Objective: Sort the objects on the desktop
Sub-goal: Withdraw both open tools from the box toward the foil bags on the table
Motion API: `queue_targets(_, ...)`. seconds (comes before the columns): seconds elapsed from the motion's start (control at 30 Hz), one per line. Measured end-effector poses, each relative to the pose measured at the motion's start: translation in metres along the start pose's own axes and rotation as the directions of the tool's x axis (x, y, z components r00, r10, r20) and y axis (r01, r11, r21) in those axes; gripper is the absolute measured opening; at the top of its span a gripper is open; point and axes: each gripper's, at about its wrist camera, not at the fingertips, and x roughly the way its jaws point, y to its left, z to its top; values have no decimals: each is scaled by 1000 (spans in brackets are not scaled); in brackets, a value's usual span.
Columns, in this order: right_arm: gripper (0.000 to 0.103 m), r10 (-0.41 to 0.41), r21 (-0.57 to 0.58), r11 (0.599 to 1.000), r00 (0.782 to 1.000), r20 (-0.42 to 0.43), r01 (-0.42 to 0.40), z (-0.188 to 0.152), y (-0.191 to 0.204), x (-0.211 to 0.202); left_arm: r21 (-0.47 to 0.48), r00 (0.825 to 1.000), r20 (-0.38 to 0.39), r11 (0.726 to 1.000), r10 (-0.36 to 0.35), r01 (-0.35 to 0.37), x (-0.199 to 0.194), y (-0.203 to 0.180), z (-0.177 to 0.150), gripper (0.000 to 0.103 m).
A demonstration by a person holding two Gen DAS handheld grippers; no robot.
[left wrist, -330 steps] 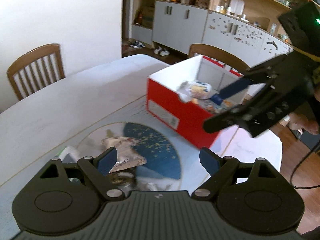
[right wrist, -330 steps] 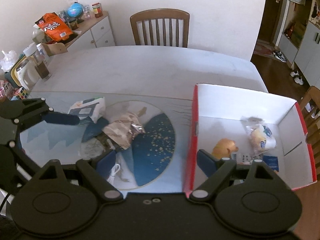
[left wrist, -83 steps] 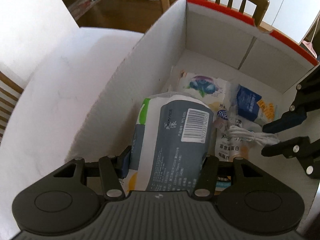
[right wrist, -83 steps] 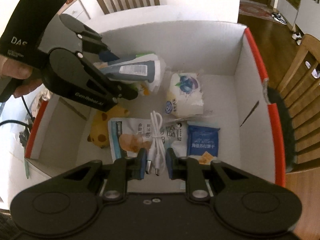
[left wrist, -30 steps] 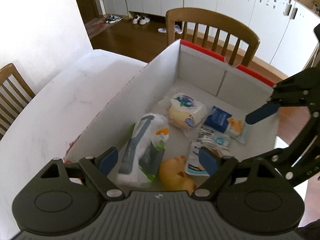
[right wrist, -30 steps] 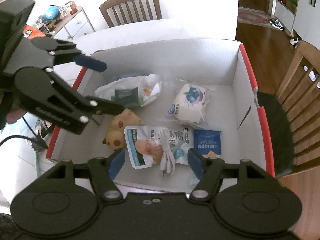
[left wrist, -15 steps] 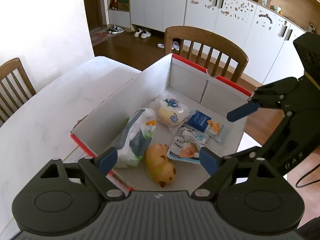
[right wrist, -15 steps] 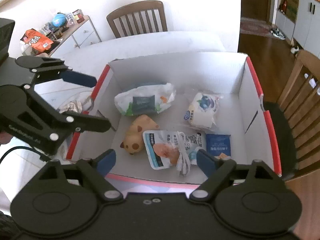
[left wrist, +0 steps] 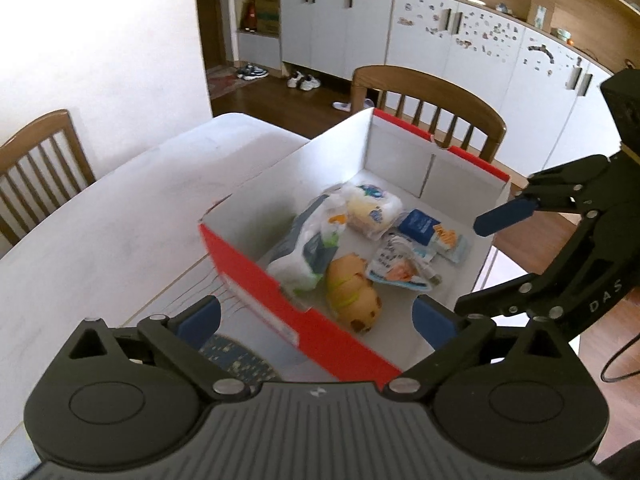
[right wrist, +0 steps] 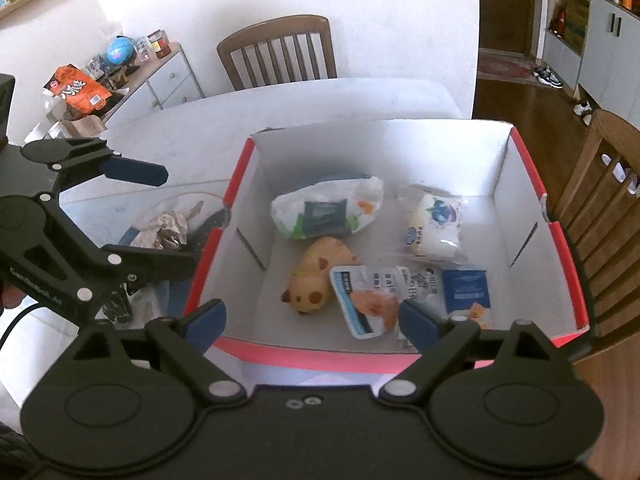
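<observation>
A red-and-white box (left wrist: 256, 280) (right wrist: 528, 184) stands on the white table. In it lie a white-and-grey wipes pack (left wrist: 304, 252) (right wrist: 326, 210), a yellow dog-shaped toy (left wrist: 352, 296) (right wrist: 316, 280), a blueberry bread packet (left wrist: 372, 208) (right wrist: 436, 220), a blue sachet (left wrist: 420, 226) (right wrist: 466, 288) and a white pouch (left wrist: 396, 264) (right wrist: 368, 296). A crumpled wrapper (right wrist: 164, 228) lies outside the box on a round blue mat (left wrist: 236, 360). My left gripper (left wrist: 316, 320) (right wrist: 162, 216) and right gripper (right wrist: 312, 320) (left wrist: 482, 260) hover above the box's near edges, jaws opening, nothing between them.
Wooden chairs stand behind the table (right wrist: 276, 52) and beside the box (left wrist: 428, 100) (right wrist: 612, 184). A sideboard (right wrist: 160, 76) with an orange snack bag (right wrist: 76, 90) is at the far left. White cupboards (left wrist: 440, 40) and shoes (left wrist: 300, 80) are across the wooden floor.
Both grippers have drawn back and up from the box, and their jaws have spread wider. The wipes pack and the cable pouch, held earlier, now lie in the box.
</observation>
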Motion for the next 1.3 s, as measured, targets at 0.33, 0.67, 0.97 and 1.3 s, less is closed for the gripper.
queue_targets(0.33,94,-8,20,1000,1000,14,8,-4,44,5,34,1000,12,999,-26,25,-26,28,-32,103)
queue_targets(0.67,94,-12,18,1000,1000,23,12,-10,89,12,71,999,20,996,-46,45,-51,60,-63,103)
queue_targets(0.97,94,-10,26,1000,1000,20,10,-14,119,20,110,999,5,993,-39,38,-61,85,-91,103)
queue_targets(1.3,94,13,-23,1000,999,-29,-13,-25,158,40,93,998,-16,994,-53,54,-60,116,-115,103)
